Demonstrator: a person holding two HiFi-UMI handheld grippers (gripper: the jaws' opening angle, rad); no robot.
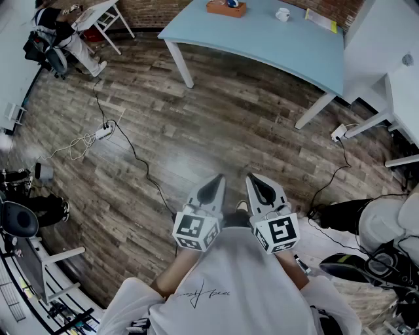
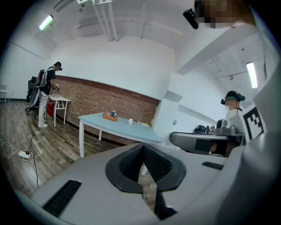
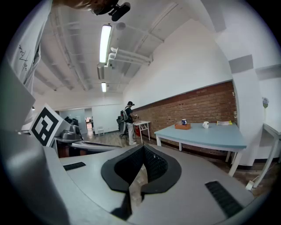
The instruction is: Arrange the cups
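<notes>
A white cup stands on the light blue table far ahead of me. Beside it is a brown tray with a blue cup in it. In the right gripper view the white cup and the tray look small on that table. The left gripper view shows the same table in the distance. My left gripper and right gripper are held side by side close to my body above the wood floor. Both are shut with nothing in them.
A person stands at a small white desk at the far left. A power strip with cables lies on the floor. White desks line the right side. An office chair and more cables sit at my lower right.
</notes>
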